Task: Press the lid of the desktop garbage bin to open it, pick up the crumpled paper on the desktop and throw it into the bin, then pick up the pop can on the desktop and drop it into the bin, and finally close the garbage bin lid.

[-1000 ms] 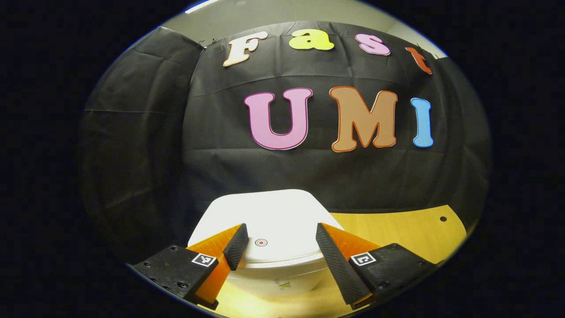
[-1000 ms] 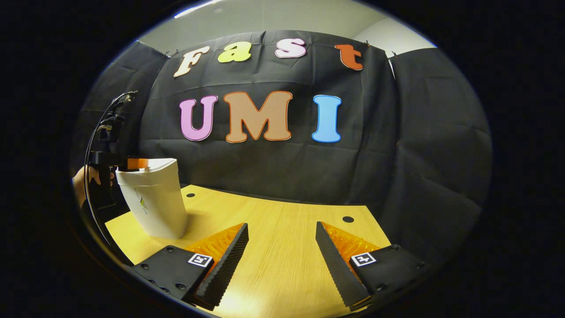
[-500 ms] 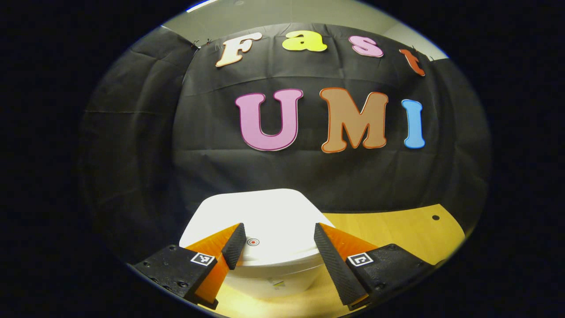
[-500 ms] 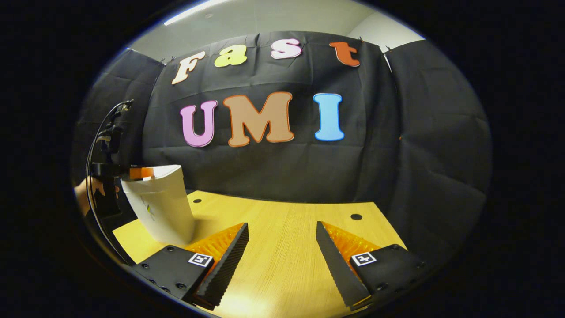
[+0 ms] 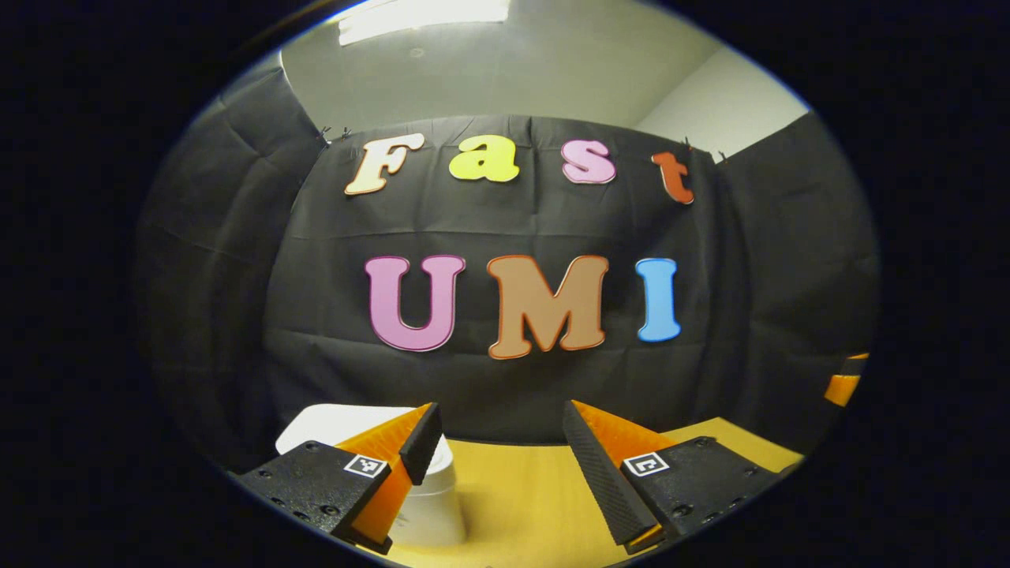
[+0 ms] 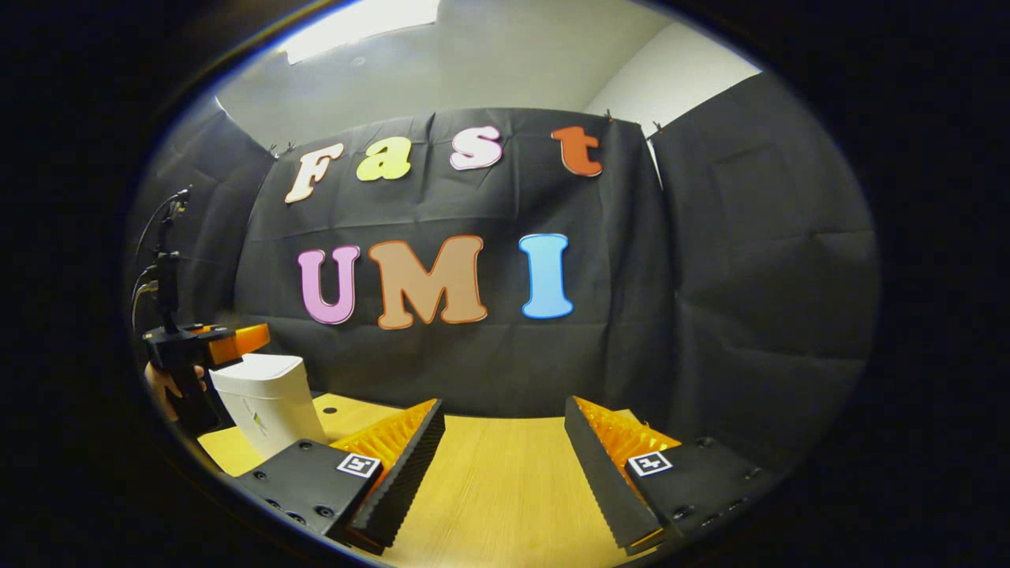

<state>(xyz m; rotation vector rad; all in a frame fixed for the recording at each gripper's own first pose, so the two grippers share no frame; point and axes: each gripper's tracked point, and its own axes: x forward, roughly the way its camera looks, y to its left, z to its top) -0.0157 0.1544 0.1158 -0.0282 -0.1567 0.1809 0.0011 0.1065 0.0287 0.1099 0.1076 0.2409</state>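
The white desktop bin stands low at the left in the left gripper view, partly behind my left finger, with its lid lying flat. My left gripper is open, above and to the right of the bin, with nothing between its fingers. In the right gripper view the bin stands at the table's far left. The left gripper hovers just over its lid, held by a hand. My right gripper is open over bare wood.
The wooden table runs back to the black cloth wall. A small round hole sits in the tabletop near the bin. A bit of the other gripper shows at the right edge of the left gripper view.
Both grippers have lifted and tilted up, so the wall and ceiling take more of each view. The left gripper has come up off the bin lid and shifted right.
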